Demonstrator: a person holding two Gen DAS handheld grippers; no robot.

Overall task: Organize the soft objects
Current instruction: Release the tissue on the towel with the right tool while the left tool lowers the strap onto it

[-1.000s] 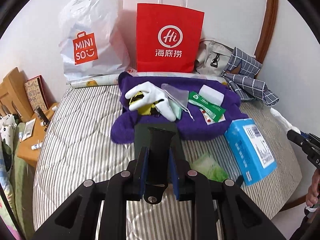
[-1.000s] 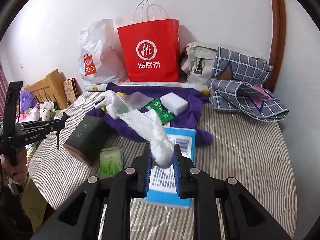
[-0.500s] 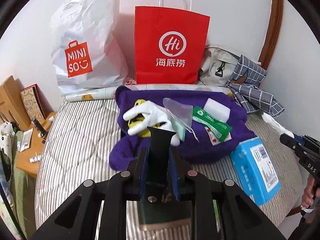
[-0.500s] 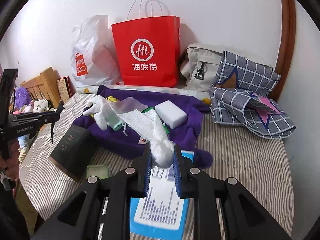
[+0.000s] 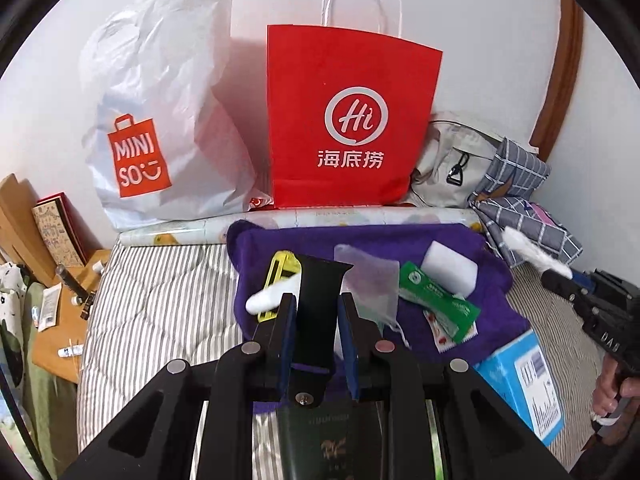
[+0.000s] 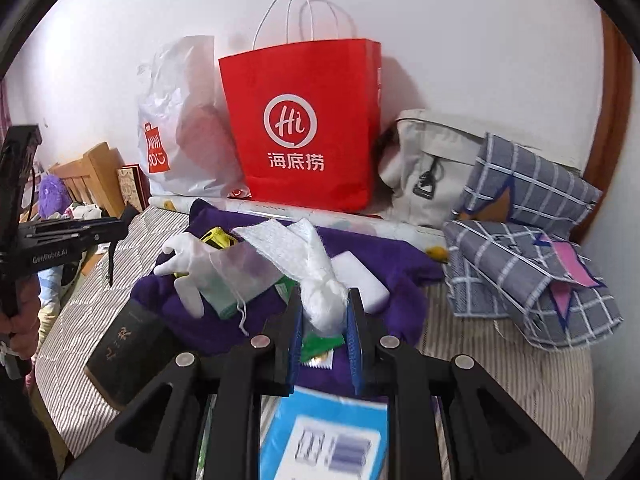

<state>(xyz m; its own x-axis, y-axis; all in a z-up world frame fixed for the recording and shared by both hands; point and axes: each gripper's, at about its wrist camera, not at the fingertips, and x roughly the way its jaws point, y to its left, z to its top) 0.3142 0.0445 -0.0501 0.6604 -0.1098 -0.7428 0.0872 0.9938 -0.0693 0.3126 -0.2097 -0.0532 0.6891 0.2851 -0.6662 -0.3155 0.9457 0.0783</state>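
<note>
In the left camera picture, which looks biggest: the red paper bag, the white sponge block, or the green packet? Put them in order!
1. red paper bag, biggest by far.
2 and 3. green packet and white sponge block look about alike; the packet is longer but thinner, so I won't rank them.

White mesh cloth (image 6: 316, 276): bunched end pinched in right tool (image 6: 323, 322), loose end fanning up over the purple towel (image 6: 384, 252). Dark book (image 5: 318, 308) clamped in left tool (image 5: 318, 320), corner up. On the towel: white glove (image 6: 188, 260), white sponge block (image 5: 450, 268), green packet (image 5: 438, 300).
</note>
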